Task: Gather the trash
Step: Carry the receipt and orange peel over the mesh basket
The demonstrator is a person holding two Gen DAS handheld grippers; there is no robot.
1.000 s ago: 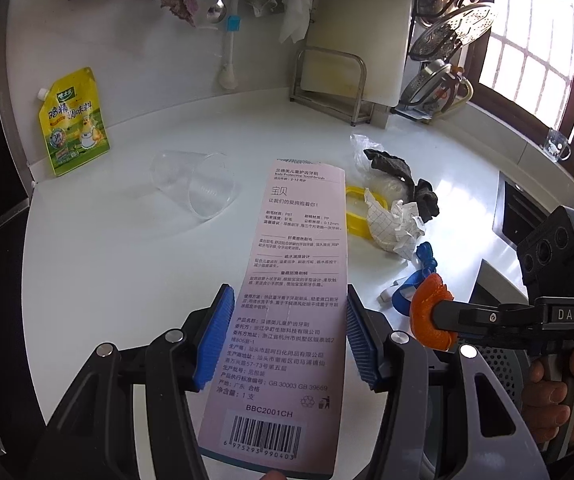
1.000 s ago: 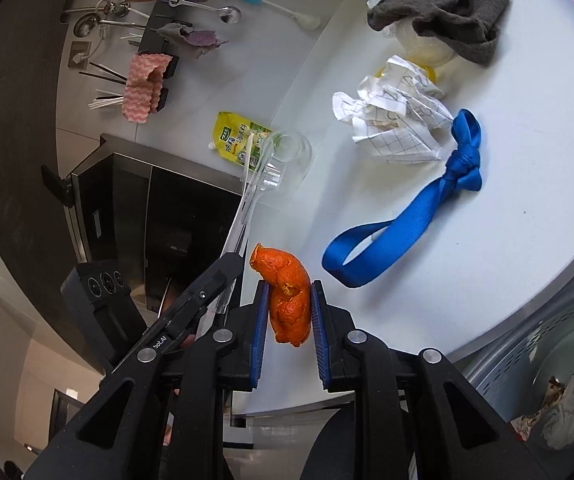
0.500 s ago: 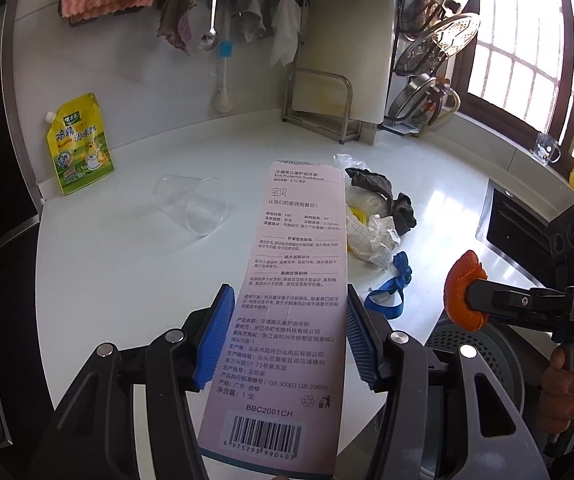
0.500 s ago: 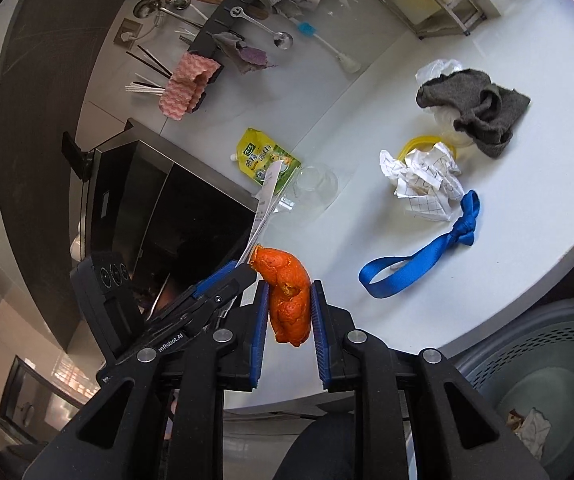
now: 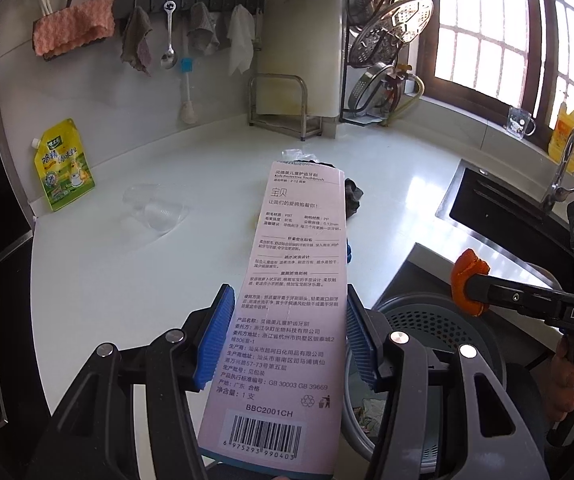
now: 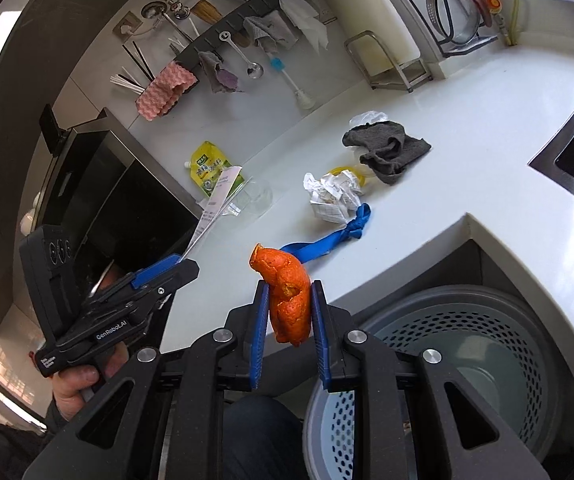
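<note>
Over the grey bin (image 6: 483,344), the right gripper (image 6: 287,312) is pinching a crinkled orange peel (image 6: 287,300); at nine o'clock, the left gripper (image 5: 287,336) fingers are clamping a long pink toothbrush card (image 5: 287,320).

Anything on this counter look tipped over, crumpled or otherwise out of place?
Yes. A clear plastic cup lies on its side near the yellow pouch. A crumpled paper, a knotted blue strap and a bunched grey cloth lie loose on the white counter, uncollected.
</note>
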